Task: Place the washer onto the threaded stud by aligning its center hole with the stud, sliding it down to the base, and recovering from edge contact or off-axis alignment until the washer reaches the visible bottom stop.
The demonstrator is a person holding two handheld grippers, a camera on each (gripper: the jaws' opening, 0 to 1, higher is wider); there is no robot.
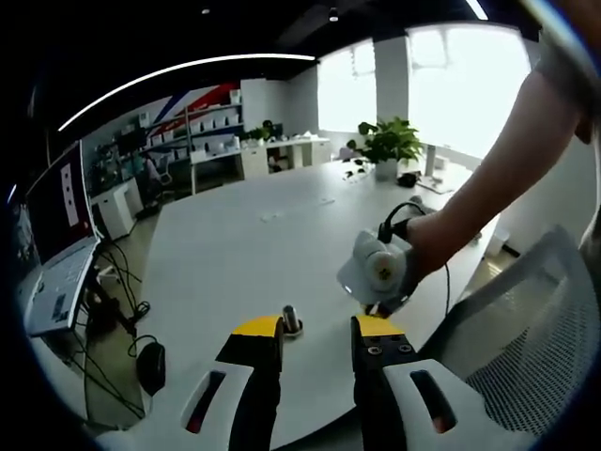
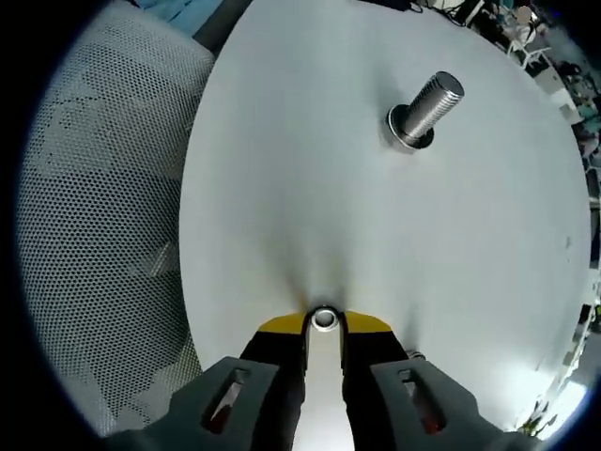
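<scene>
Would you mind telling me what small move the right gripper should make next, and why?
Probably carry the washer, pinched at the right gripper's tips, up over the threaded stud and centre its hole above the top. The stud stands apart on the table, with nothing on it yet.

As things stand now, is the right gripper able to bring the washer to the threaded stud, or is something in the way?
Probably yes. The right gripper holds the washer between its tips, and only bare white table lies between it and the upright threaded stud. The left gripper sits beside the stud and might crowd the approach.
</scene>
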